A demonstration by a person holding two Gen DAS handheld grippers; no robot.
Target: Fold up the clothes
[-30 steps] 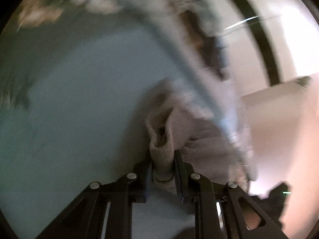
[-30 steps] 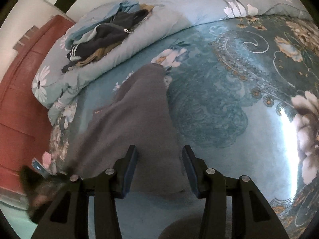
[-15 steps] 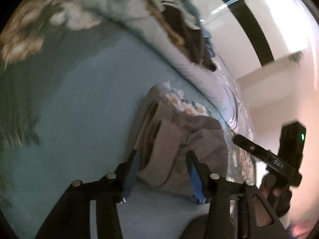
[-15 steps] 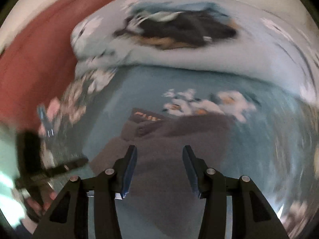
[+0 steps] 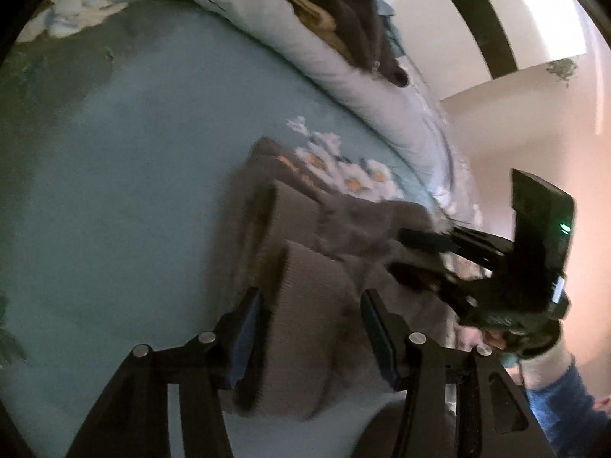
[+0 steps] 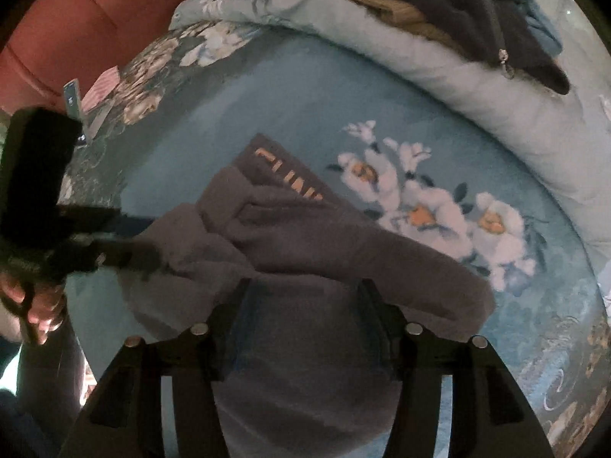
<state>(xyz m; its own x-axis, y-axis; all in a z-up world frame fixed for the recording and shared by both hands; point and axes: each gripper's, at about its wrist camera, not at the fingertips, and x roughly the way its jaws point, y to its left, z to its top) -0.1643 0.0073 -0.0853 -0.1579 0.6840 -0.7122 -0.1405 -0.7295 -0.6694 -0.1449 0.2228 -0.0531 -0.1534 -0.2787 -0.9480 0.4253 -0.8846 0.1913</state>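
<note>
Garment: I see a grey sweater [image 6: 305,252] lying bunched on the blue floral bedspread [image 6: 298,99], orange lettering showing near one edge (partly folded over, unreadable).
Left gripper [image 5: 311,328]: fingers spread wide, nothing between them; a ribbed cuff [image 5: 309,305] of the sweater lies just below the gap.
Right gripper [image 6: 305,318]: fingers spread, hovering over the sweater body, holding nothing.
Cross-view: each gripper shows in the other's camera, at opposite sides of the sweater.
Background: rolled quilt [image 6: 477,87] along the far side, with a pile of dark and tan clothes [image 6: 458,11] on it.
</note>
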